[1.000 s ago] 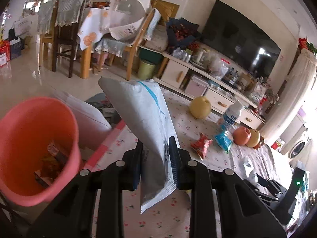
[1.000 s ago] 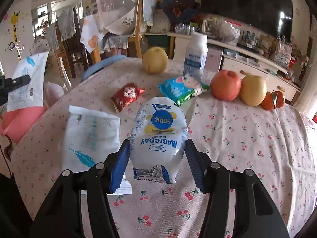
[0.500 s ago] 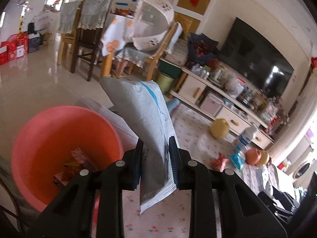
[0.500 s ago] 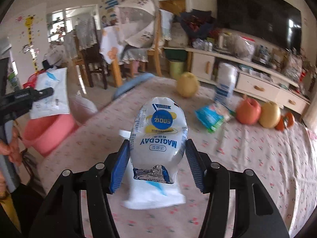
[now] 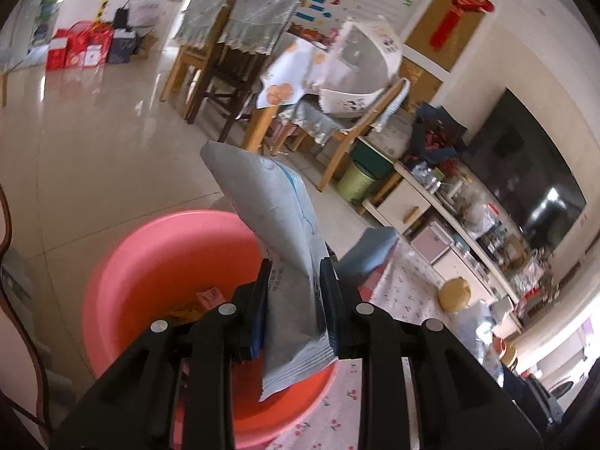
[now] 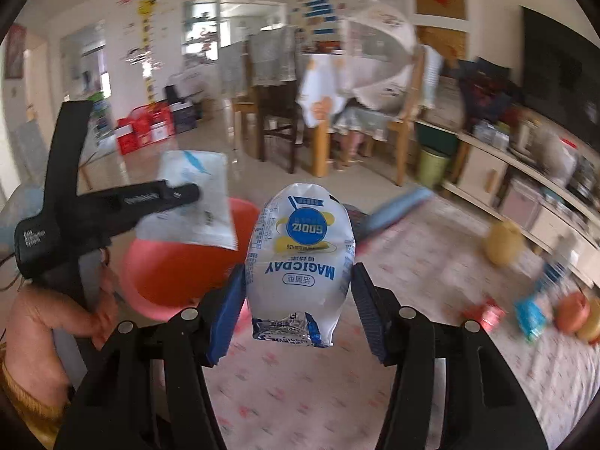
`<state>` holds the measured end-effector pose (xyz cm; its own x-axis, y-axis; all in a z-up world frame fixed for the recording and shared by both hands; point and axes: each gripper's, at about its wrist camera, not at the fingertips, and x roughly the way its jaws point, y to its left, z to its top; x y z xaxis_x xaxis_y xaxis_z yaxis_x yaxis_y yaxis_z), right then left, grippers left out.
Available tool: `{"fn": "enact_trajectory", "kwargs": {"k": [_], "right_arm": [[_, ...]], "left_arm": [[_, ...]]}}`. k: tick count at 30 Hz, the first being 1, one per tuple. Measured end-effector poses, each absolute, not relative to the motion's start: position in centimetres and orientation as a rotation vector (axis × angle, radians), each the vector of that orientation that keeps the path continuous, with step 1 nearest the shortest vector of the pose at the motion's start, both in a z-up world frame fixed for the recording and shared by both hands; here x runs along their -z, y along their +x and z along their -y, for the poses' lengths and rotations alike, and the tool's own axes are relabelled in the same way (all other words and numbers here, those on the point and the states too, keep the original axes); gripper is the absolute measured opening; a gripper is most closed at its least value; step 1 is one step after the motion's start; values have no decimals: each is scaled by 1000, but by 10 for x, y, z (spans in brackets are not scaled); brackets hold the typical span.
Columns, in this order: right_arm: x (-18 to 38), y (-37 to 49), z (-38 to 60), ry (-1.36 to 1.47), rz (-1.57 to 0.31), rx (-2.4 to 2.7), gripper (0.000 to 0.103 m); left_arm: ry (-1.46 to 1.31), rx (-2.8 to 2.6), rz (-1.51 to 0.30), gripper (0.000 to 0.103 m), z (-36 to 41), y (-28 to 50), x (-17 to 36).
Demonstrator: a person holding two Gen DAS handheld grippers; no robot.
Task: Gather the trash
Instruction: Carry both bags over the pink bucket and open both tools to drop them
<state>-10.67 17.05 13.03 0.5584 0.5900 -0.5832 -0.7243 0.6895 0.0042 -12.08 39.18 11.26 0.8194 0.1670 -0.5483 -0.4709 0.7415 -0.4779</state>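
Note:
My left gripper [image 5: 294, 288] is shut on a flat white wrapper with a blue stripe [image 5: 273, 217], held over the pink bin [image 5: 150, 262], which has some wrappers at its bottom. In the right wrist view the same left gripper [image 6: 187, 193] holds that white wrapper [image 6: 191, 195] above the pink bin [image 6: 176, 266]. My right gripper [image 6: 296, 296] is shut on a puffy white MAGICDAY bag [image 6: 300, 258], above the tablecloth and just right of the bin. A red packet [image 6: 485, 313] and a blue packet [image 6: 528, 311] lie on the table at the right.
The table with a cherry-print cloth [image 6: 337, 386] carries a yellow fruit [image 6: 500, 243] and more fruit [image 6: 572, 309] at the right. A person's hand [image 6: 56, 322] grips the left tool. Dining chairs [image 5: 225, 60], a TV cabinet [image 5: 420, 210] and a green bin [image 5: 356, 182] stand beyond.
Both grippers have swung left toward the pink bin with their loads. The white wrapper now hangs over the bin's mouth, and the bag has come from mid-table to the bin's side.

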Motion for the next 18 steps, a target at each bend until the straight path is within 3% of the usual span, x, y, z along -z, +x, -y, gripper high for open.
{"fn": "enact_trajectory", "kwargs": {"k": [7, 10, 12, 14, 18], "right_arm": [[-106, -97, -249, -299, -632, -889, 58], [-84, -90, -273, -358, -682, -860, 70], [-76, -92, -272, -346, -696, -854, 77], [-75, -95, -261, -324, -688, -832, 89], [-79, -104, -227, -285, -668, -771, 90]], "left_arm": [[-701, -425, -525, 28, -420, -122, -98], [-700, -457, -541, 44, -427, -121, -92], [-689, -478, -554, 61, -429, -121, -89], [-671, -490, -556, 66, -427, -120, -89], [-601, -498, -528, 79, -416, -117, -95]]}}
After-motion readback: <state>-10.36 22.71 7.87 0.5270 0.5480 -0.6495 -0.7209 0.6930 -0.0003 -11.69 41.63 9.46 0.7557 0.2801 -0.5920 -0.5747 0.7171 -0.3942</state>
